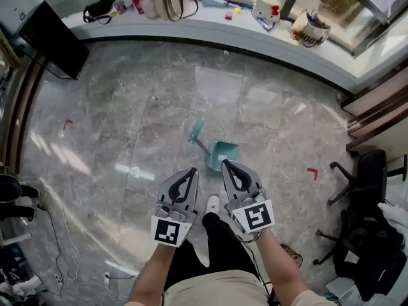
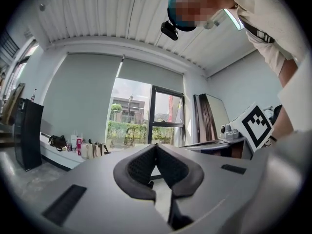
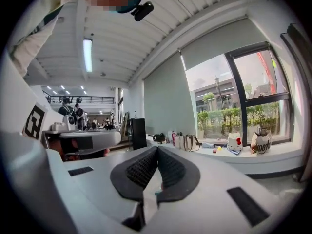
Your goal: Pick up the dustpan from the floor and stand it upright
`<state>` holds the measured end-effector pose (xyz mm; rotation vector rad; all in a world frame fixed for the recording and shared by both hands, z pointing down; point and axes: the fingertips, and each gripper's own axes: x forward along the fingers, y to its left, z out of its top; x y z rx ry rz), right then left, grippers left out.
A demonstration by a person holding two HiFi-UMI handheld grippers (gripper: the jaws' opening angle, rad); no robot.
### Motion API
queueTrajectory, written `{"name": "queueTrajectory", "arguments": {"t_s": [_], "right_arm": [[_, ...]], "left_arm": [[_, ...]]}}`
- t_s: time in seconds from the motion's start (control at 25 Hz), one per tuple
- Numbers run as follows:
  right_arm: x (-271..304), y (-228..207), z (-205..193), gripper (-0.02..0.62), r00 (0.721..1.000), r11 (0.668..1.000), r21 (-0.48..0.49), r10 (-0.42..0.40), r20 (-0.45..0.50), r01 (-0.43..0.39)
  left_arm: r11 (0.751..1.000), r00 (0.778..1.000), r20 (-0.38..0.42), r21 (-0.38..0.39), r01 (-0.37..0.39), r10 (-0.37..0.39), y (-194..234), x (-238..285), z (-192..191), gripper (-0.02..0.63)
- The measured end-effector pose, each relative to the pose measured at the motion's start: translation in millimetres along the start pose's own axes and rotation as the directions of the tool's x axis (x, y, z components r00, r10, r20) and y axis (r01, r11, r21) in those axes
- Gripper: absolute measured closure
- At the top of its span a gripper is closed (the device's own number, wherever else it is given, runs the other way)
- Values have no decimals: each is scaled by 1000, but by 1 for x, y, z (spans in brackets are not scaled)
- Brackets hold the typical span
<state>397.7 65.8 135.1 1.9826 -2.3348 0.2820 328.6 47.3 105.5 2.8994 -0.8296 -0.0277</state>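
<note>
Two grippers sit side by side at six o'clock in the head view, each held in one of the person's hands. The left gripper [image 1: 189,173] has its jaws brought together at the tips, and its own view [image 2: 156,149] shows the dark ribbed pads meeting with nothing between them. The right gripper [image 1: 227,165] is the same: its pads are pressed tip to tip in its own view [image 3: 157,151] and grip nothing. A marker cube rides at the rear of each, the left cube [image 1: 169,230] and the right cube [image 1: 254,217].

At twelve o'clock from the right gripper's tips, just beyond them, the teal dustpan [image 1: 222,153] lies on the grey marble floor [image 1: 127,126], untouched by either gripper. Its handle [image 1: 197,130] reaches away toward eleven o'clock from the pan. A white shoe [image 1: 212,204] shows between the two grippers, at six o'clock from the dustpan.

Farther out, a red tape mark [image 1: 312,172] lies at three o'clock from the dustpan and another red mark [image 1: 67,124] at nine o'clock. A black office chair [image 1: 366,177] stands at the frame's three o'clock edge. The white window ledge [image 1: 210,24] curves across twelve o'clock, carrying a tan bag [image 1: 169,2] and a white cat-faced figure [image 1: 266,11]. A black cabinet [image 1: 51,40] stands at ten o'clock.
</note>
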Motion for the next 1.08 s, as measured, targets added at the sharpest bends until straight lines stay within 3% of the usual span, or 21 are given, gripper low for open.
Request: {"name": "queueTrajectory", "arguments": {"t_s": [0.16, 0.28, 0.52, 0.76, 1.08], "right_arm": [[-33, 21, 70, 578, 998, 999, -18, -38, 52, 39], [-51, 37, 100, 578, 994, 997, -40, -61, 89, 65], [-83, 95, 99, 578, 993, 992, -64, -109, 45, 111], [-100, 155, 98, 578, 983, 985, -4, -173, 66, 174], [-128, 211, 121, 578, 966, 973, -25, -225, 125, 230]], "left_arm": [[1000, 1000, 16, 22, 19, -20, -19, -29, 65, 595], [998, 999, 28, 45, 42, -43, -24, -49, 92, 595], [996, 996, 29, -6, 89, -89, -22, -114, 99, 595], [992, 992, 32, 29, 123, -124, -3, -176, 110, 595], [992, 991, 67, 54, 111, -114, 6, -233, 131, 595]]}}
